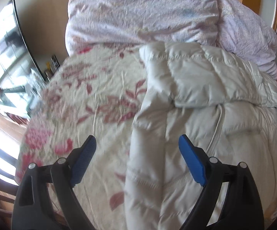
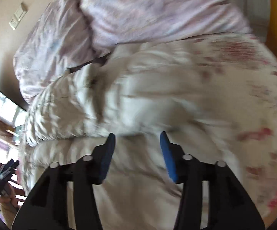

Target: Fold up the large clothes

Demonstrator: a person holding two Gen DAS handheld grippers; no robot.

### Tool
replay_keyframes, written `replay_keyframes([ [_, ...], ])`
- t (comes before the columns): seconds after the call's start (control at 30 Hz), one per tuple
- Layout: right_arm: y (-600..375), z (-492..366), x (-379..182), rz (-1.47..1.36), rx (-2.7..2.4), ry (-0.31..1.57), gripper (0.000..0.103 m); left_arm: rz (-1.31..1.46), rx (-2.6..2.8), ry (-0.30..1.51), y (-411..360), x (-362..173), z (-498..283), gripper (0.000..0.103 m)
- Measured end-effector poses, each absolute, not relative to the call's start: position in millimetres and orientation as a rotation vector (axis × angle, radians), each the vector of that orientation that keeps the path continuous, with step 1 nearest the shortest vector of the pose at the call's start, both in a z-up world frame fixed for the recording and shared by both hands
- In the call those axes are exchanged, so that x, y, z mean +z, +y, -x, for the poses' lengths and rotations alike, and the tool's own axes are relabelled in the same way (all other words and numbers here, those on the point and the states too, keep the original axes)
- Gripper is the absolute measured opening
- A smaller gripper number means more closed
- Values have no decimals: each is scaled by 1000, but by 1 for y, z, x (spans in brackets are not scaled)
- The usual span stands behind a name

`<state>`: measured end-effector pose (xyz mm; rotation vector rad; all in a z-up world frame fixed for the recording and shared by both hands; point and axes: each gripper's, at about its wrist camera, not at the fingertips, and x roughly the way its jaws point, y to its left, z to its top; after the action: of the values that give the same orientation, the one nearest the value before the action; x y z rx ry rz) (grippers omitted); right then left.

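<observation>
Here your left gripper [image 1: 137, 140] hangs over the cream puffer jacket [image 1: 205, 95], fingers wide and empty. Your right gripper [image 2: 137, 137] hovers above it too, fingers half apart, holding nothing.

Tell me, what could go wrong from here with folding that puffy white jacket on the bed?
The puffy jacket looks slick and springy, so its folded-over part may slide or spring open again. Both sets of jaws stand open above it, holding nothing, so a grab could miss the edge. Underneath lies the flowered bedspread; closing low might pinch that too and drag it along.
</observation>
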<state>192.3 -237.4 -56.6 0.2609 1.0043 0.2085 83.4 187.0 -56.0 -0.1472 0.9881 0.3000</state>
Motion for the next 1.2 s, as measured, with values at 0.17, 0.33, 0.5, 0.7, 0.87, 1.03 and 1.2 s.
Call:
replay_keyframes([
  [0.17, -297, -150, -62, -302, 154, 1045, 53, 236, 270, 1040, 201, -72, -59, 88],
  [0.33, -347, -111, -85, -347, 90, 1100, 53, 360, 242, 1067, 218, -89, -35, 86],
  [0.5, -374, -87, -114, -474, 142, 1169, 53, 467, 160, 1070, 221, -100, -19, 79],
  [0.7, -374, -69, -135, -603, 288, 1185, 53, 503, 113, 1071, 209, -104, 1, 68],
  [0.87, -364, -62, -139, -622, 375, 1183, 54, 537, 42, 1061, 196, -106, 18, 59],
  [1.03, -361, -54, -145, -669, 441, 1175, 52, 570, -7, 1058, 182, -106, 36, 51],
  [1.2, -363, -48, -153, -703, 472, 1165, 29, 662, -7, 1046, 182, -109, 44, 32],
])
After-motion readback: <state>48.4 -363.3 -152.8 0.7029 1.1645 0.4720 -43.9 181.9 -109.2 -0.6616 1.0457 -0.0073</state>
